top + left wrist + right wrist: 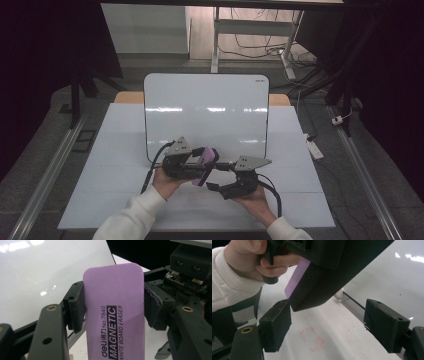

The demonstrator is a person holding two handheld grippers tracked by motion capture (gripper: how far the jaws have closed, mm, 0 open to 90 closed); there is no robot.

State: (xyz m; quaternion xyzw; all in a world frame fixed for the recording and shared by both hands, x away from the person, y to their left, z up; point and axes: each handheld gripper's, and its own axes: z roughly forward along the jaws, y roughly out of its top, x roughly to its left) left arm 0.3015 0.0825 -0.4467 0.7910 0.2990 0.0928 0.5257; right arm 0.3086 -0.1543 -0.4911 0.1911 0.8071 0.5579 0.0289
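The left hand-held gripper clamps a purple whiteboard eraser near the desk's front edge, before the upright whiteboard. The right hand-held gripper gapes empty beside it. Seemingly a pre-wiping step; next, carry the eraser to the board.

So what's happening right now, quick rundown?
Left gripper shut on purple eraser. Right gripper open, beside the eraser. Whiteboard just ahead, nothing in the way.
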